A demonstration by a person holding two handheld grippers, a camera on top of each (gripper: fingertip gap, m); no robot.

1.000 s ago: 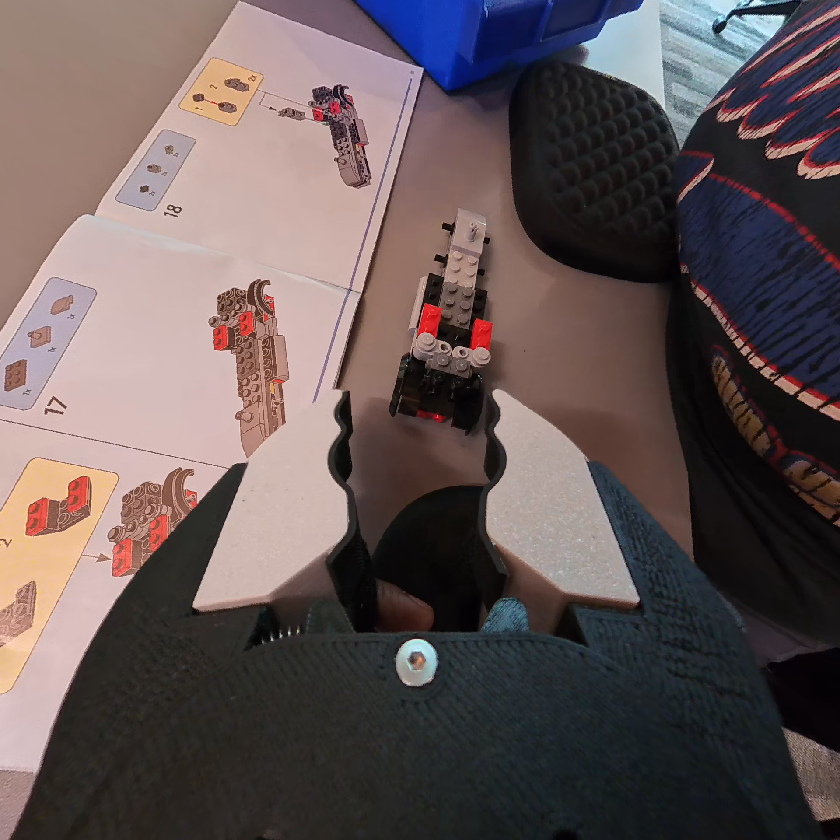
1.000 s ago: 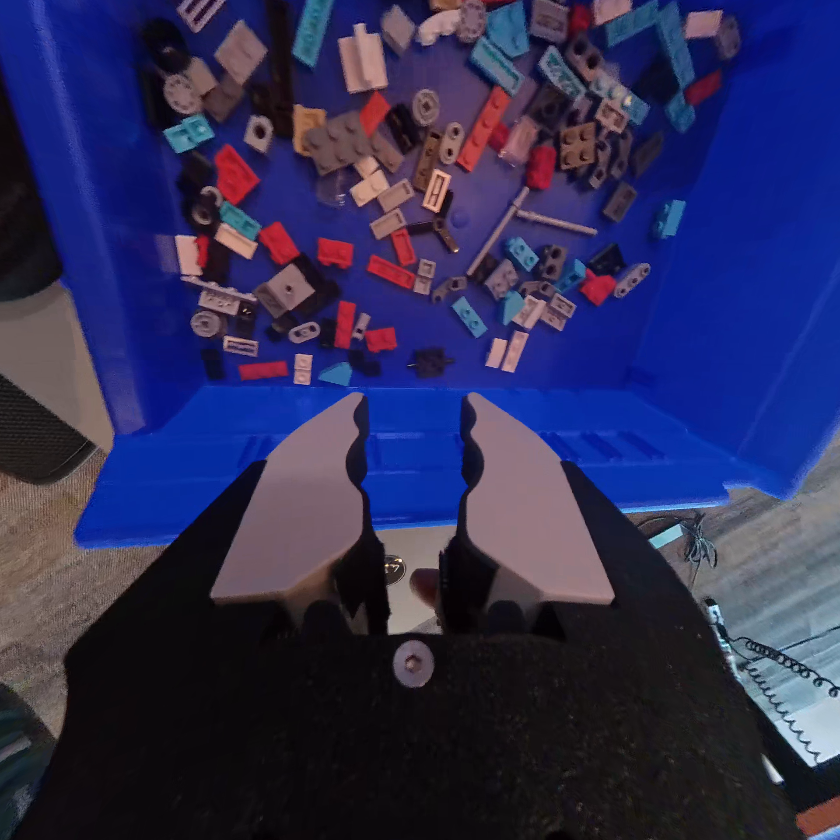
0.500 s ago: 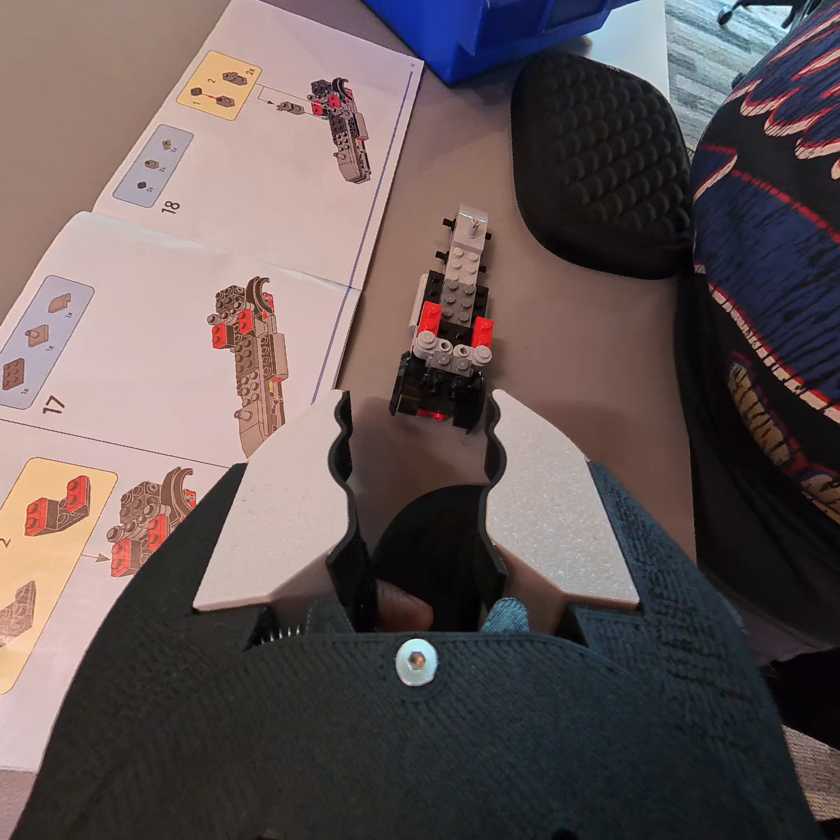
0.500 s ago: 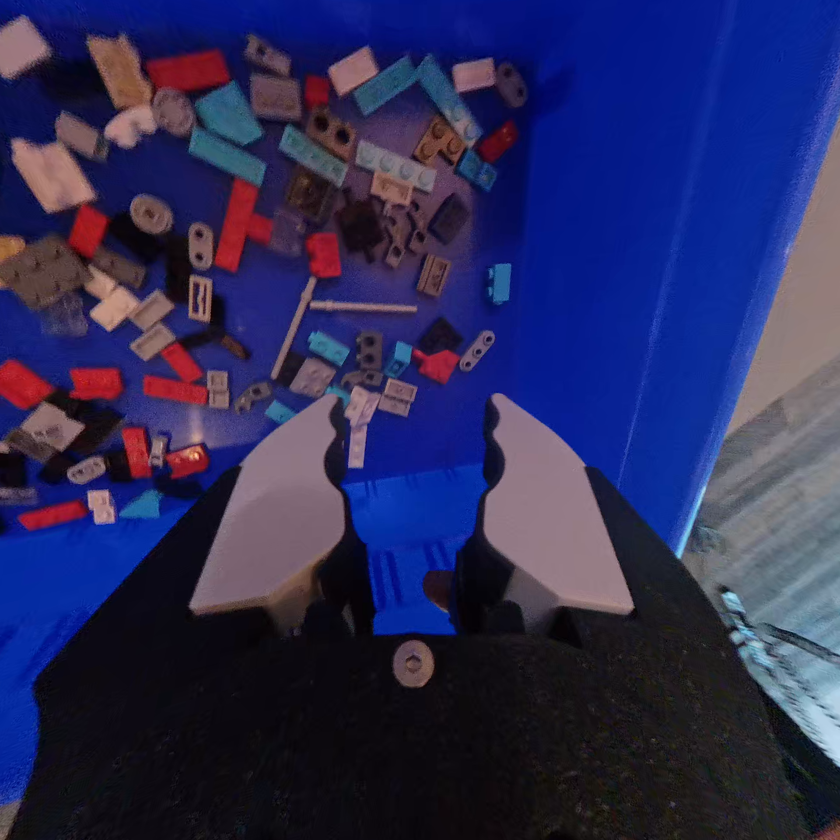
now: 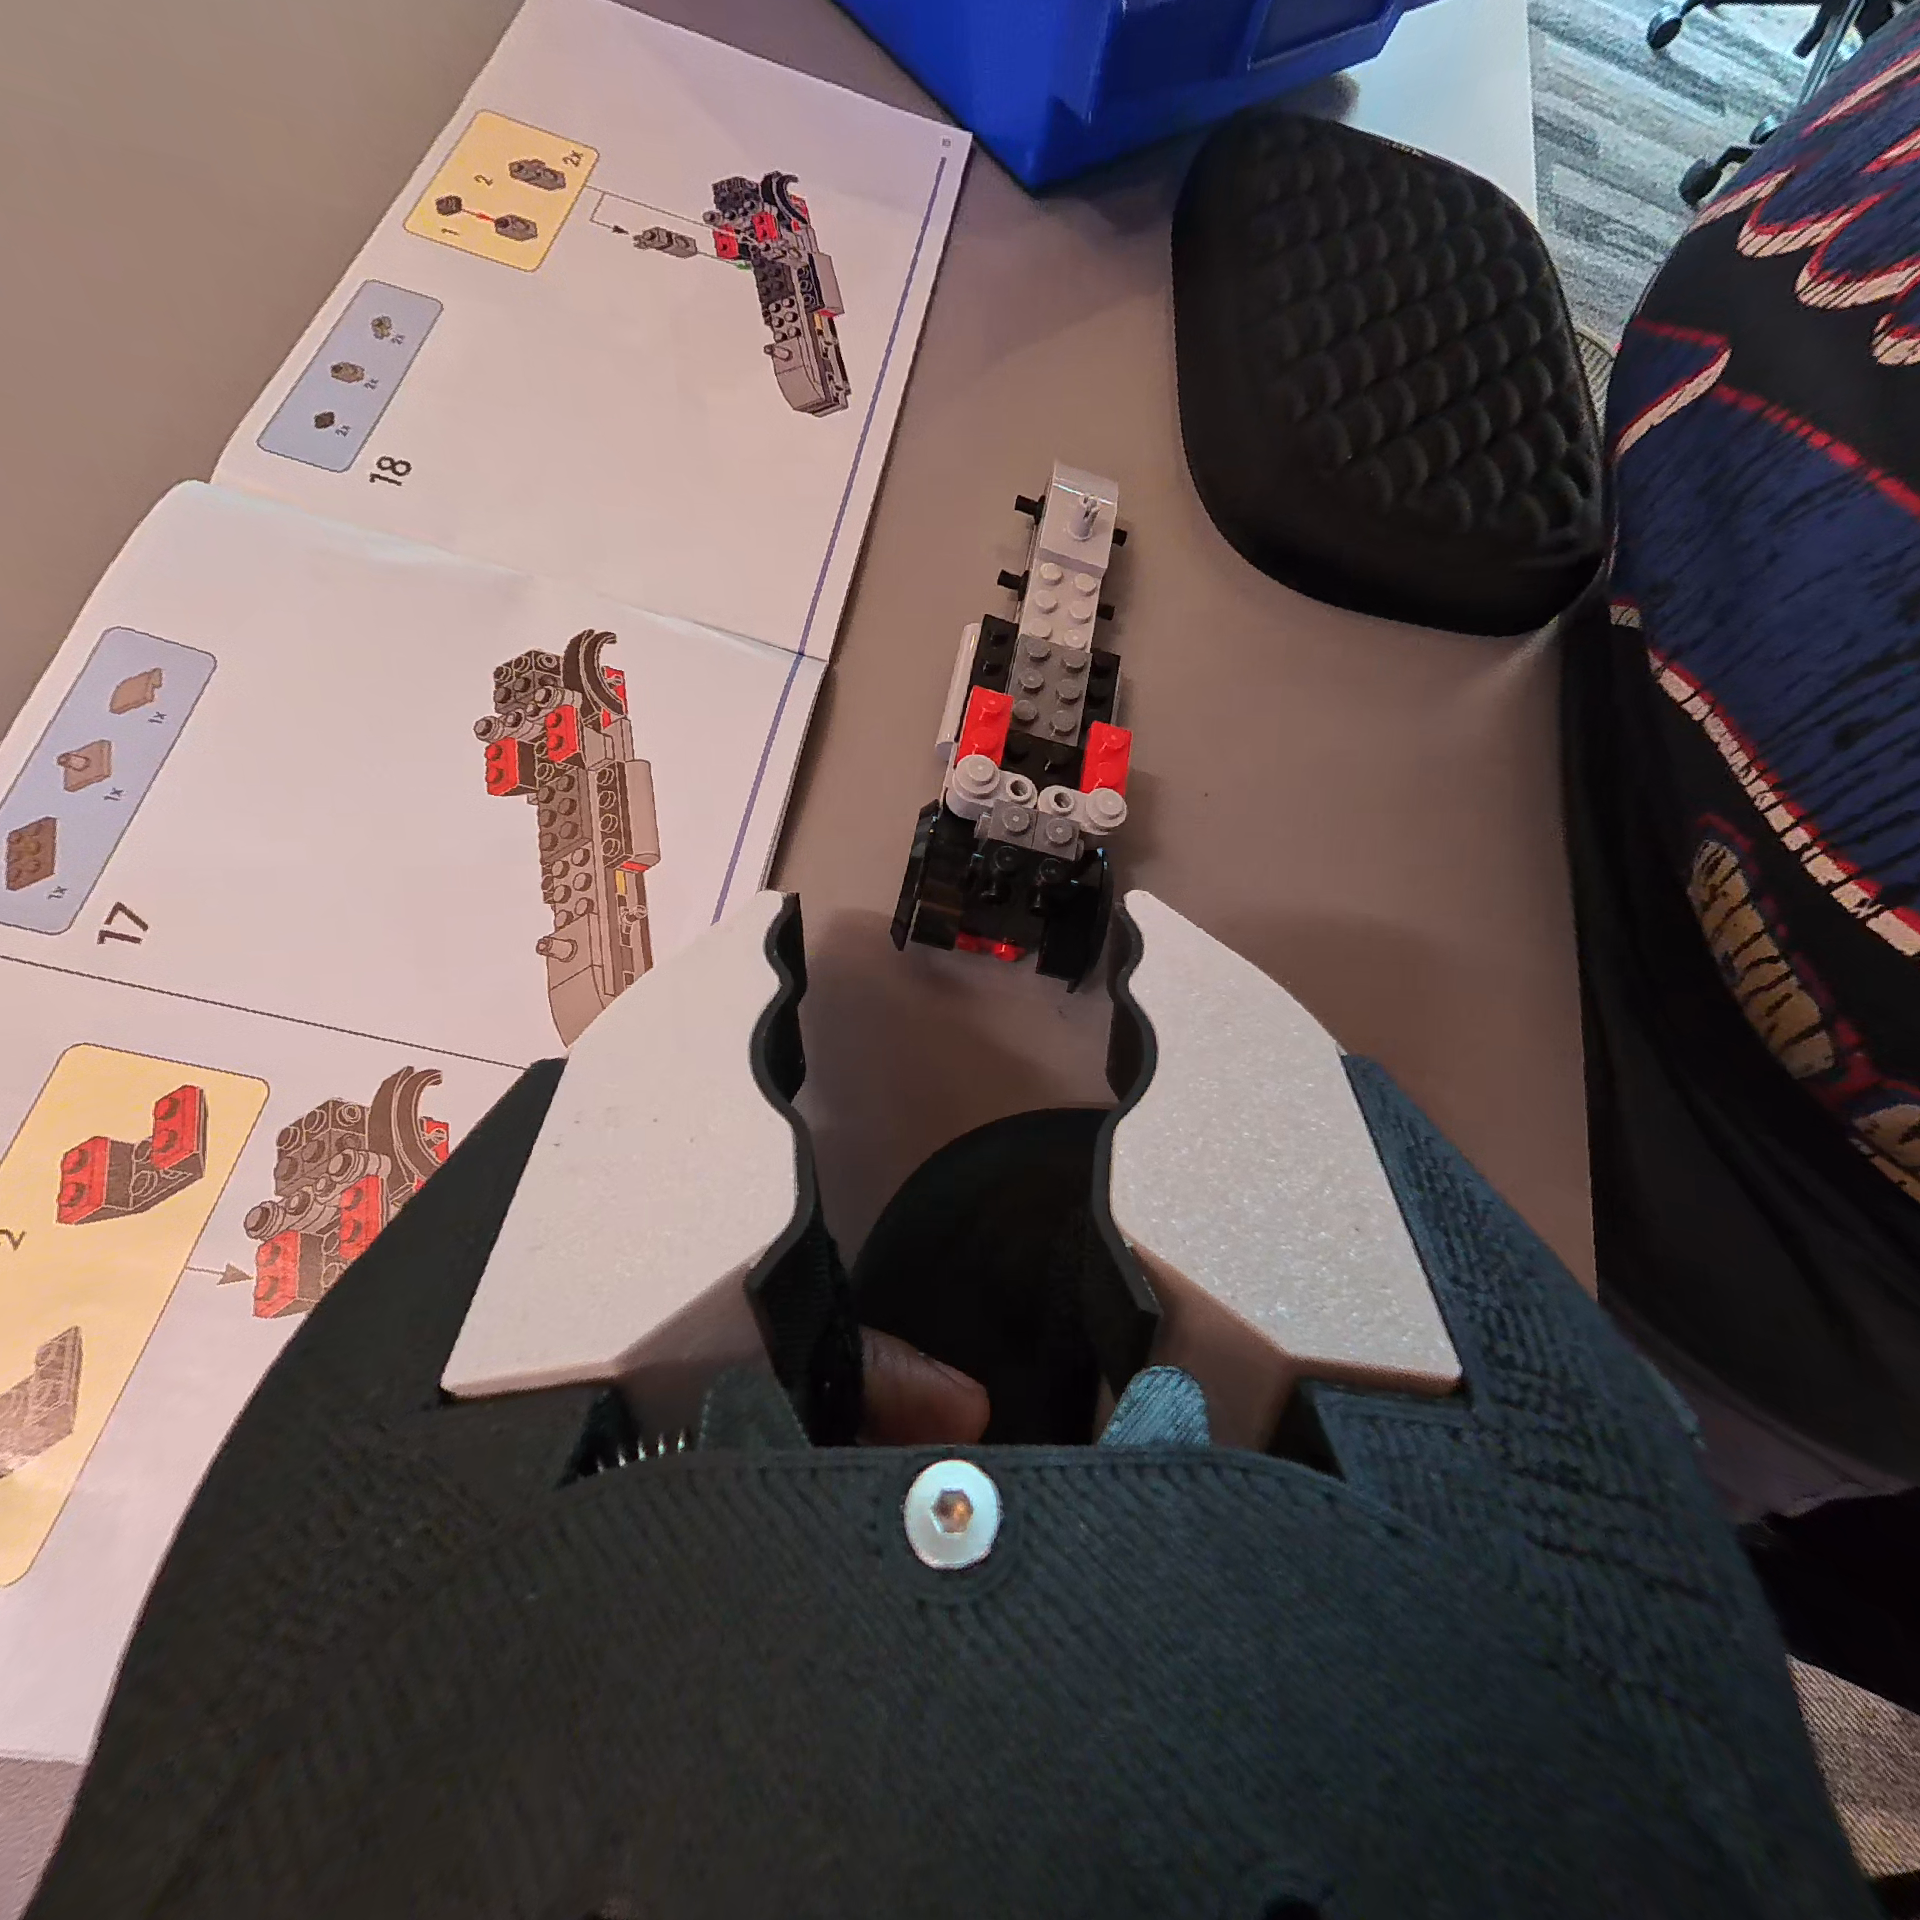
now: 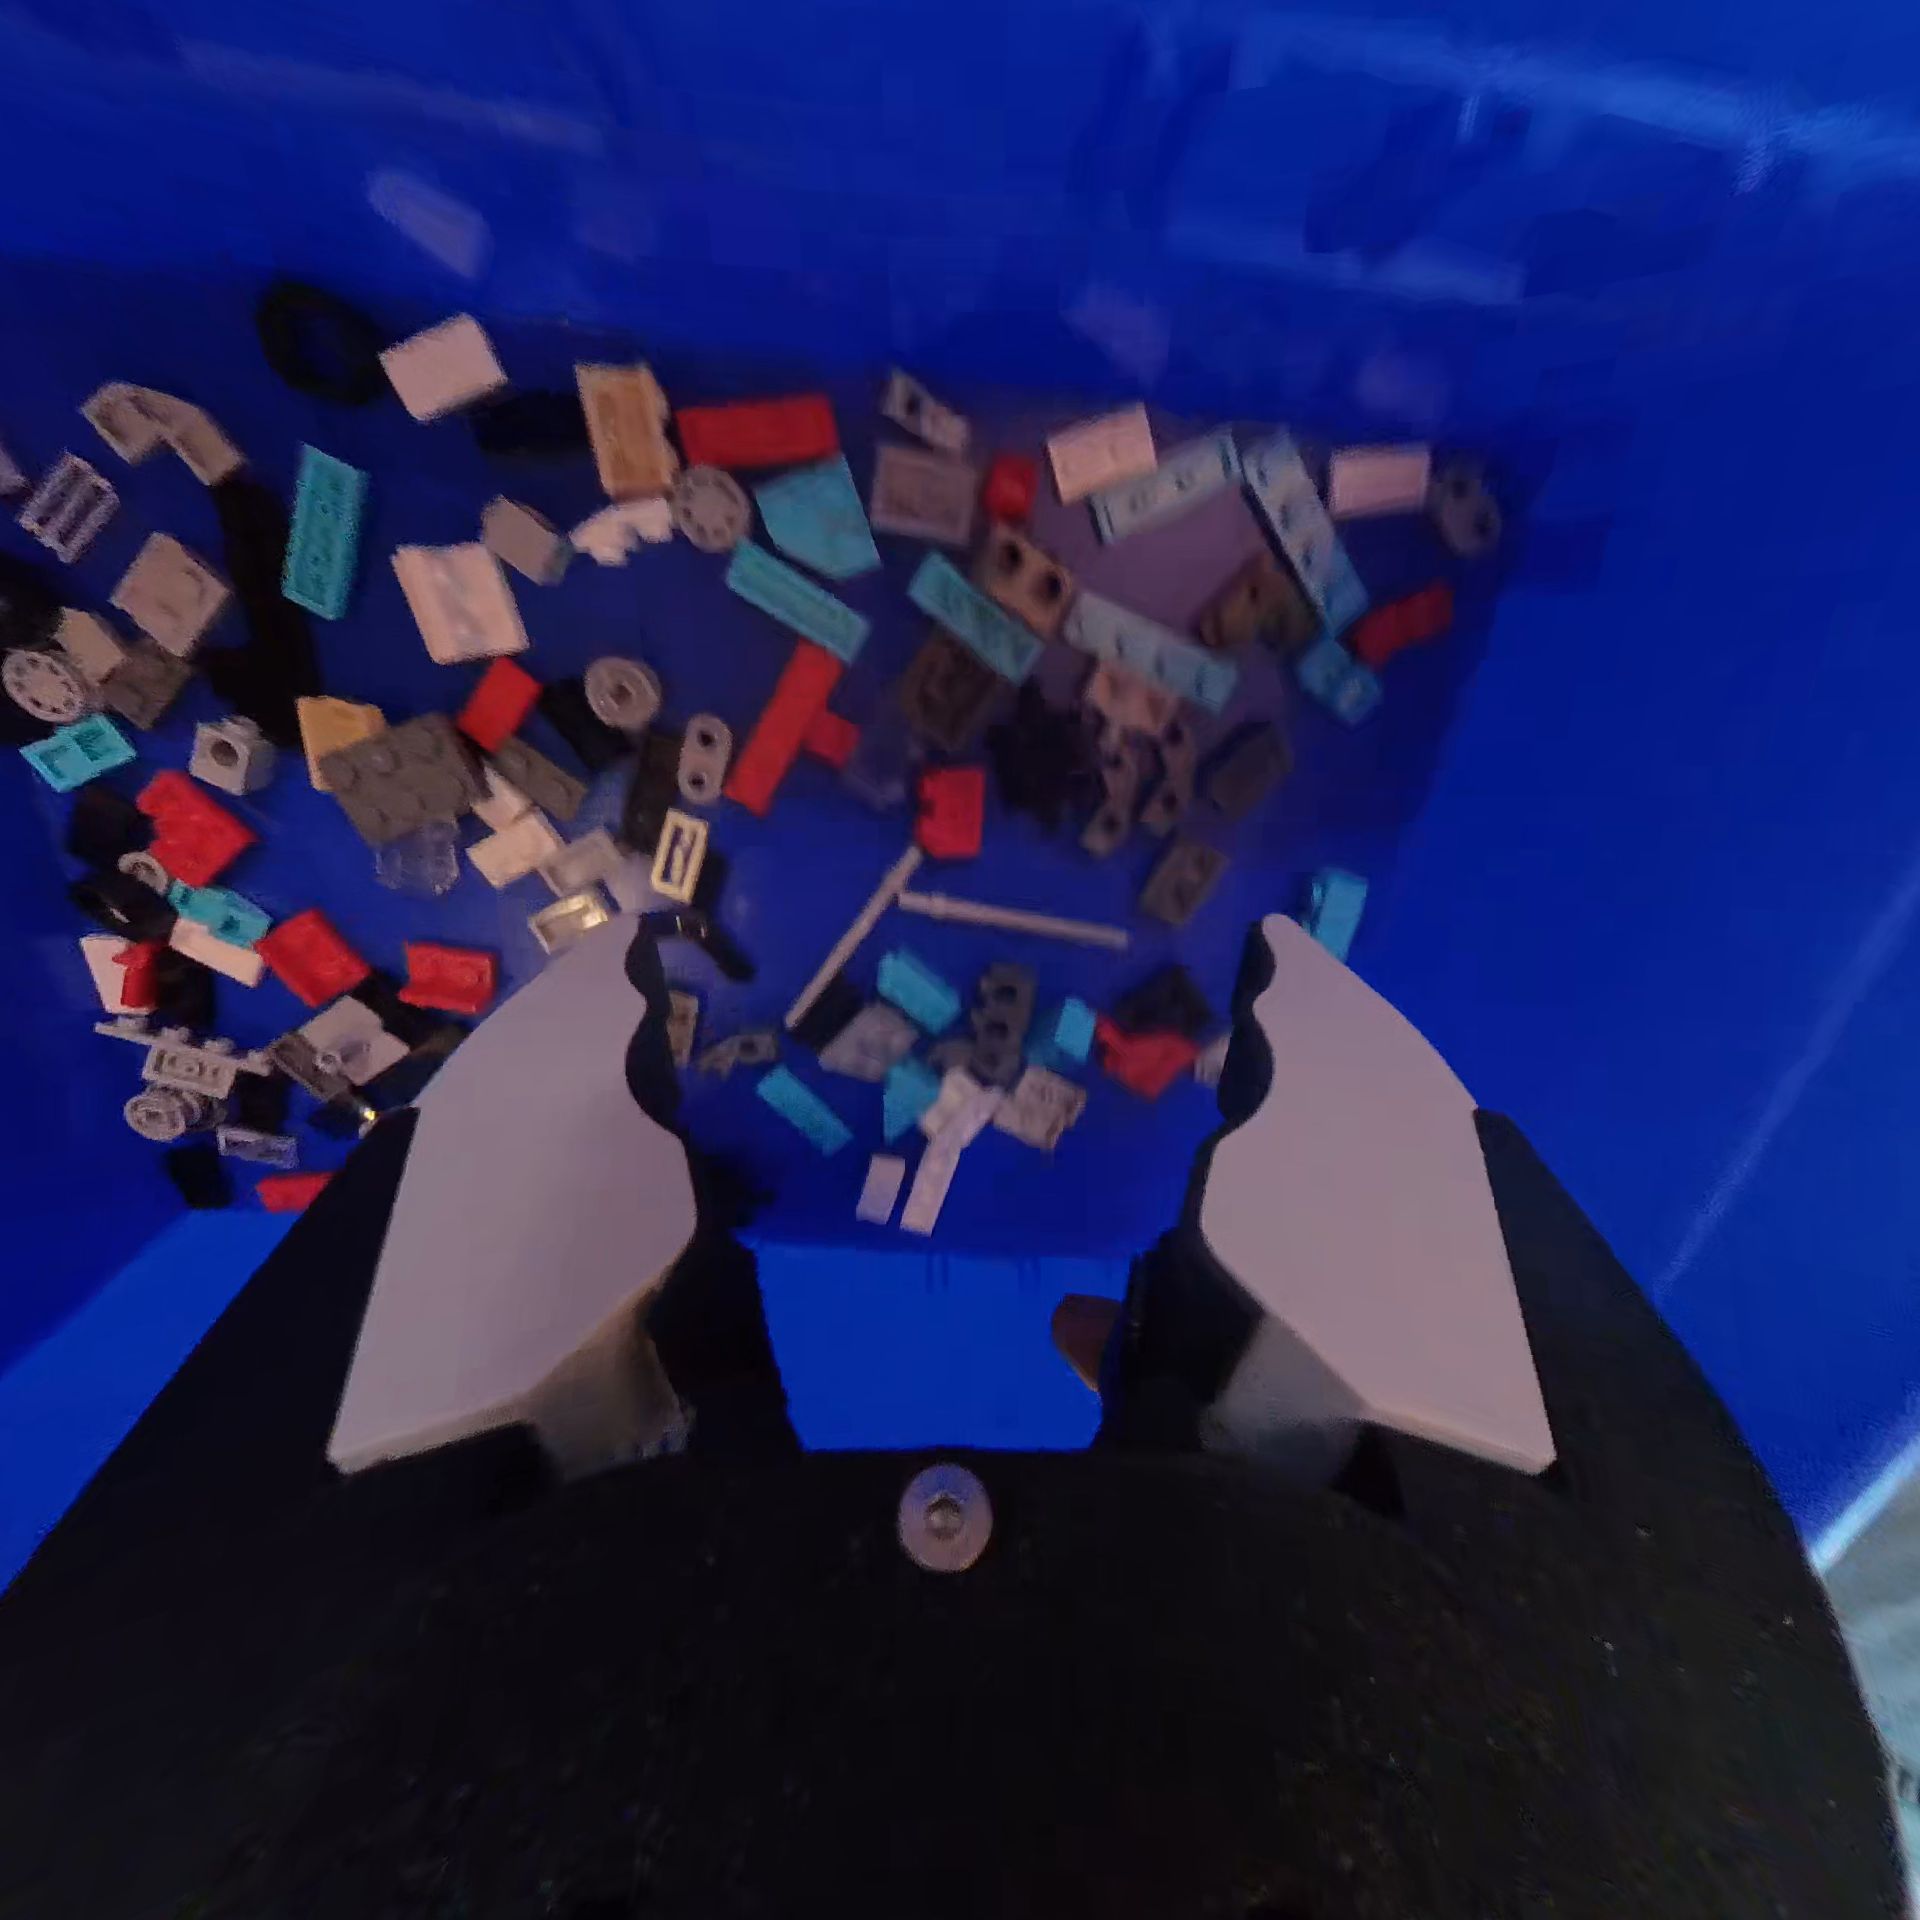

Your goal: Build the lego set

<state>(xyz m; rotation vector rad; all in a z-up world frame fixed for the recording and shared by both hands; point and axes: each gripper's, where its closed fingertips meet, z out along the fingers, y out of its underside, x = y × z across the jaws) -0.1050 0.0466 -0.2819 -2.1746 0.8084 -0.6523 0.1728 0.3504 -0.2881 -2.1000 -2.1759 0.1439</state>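
Observation:
A partly built lego model [image 5: 1034,727] of grey, black and red bricks lies on the grey table [image 5: 1299,831], just beyond my left gripper [image 5: 956,935], which is open and empty with its tips near the model's black end. The open instruction booklet [image 5: 436,644] lies to the left. My right gripper [image 6: 945,945] is open wide and empty, inside the blue bin [image 6: 1662,831], above several loose lego pieces [image 6: 790,717] in red, teal, grey, black and tan. This view is blurred.
A black textured pad [image 5: 1382,364] lies right of the model. A corner of the blue bin [image 5: 1122,73] stands at the far edge. A person's patterned dark shirt [image 5: 1787,623] fills the right side of the left wrist view. Spacing between my two grippers at the tips: around 40 cm.
My right gripper has moved deeper into the bin and its jaws have opened much wider. My left gripper and the model have stayed nearly still.

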